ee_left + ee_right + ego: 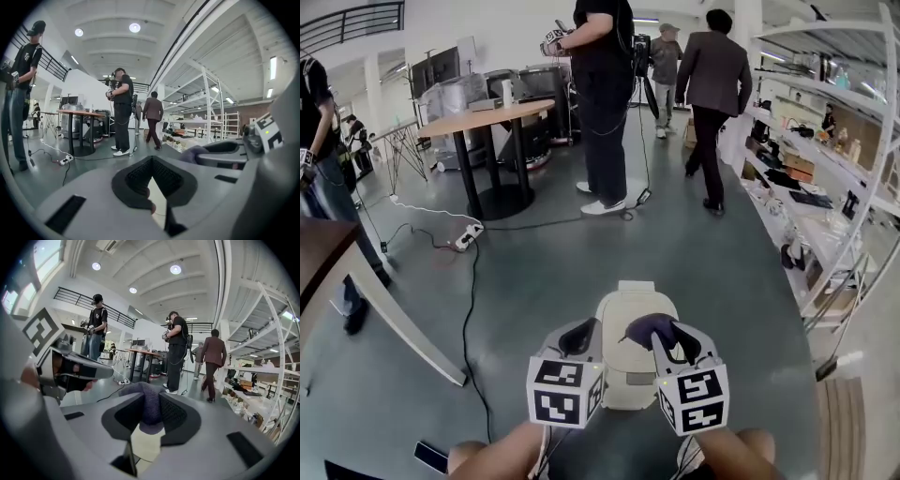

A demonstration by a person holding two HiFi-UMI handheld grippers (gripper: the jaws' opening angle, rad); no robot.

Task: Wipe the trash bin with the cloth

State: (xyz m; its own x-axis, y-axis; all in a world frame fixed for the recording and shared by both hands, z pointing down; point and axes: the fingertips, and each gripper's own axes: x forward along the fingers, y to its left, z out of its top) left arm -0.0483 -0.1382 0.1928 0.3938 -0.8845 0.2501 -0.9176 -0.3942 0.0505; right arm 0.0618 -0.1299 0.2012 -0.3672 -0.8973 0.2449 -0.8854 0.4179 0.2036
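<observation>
A cream trash bin (pixel 636 302) stands on the grey floor right below me, its lid facing up. Both grippers hover over its top, side by side. My right gripper (pixel 668 335) is shut on a dark purple cloth (pixel 649 327), which bulges out between the jaws (pixel 147 406) above the bin's cream surface (pixel 145 444). My left gripper (pixel 578 337) sits just left of it, jaws closed together with nothing between them (pixel 151 161). Through the left gripper view a sliver of the bin (pixel 157 197) shows, and the cloth (pixel 194 152) lies to the right.
A power strip (pixel 469 236) with cables trails across the floor at left. A brown table edge (pixel 319 253) stands at the near left, a round table (pixel 487 117) further back. Two people (pixel 605 103) (pixel 711 94) stand ahead. White shelving (pixel 834 178) lines the right side.
</observation>
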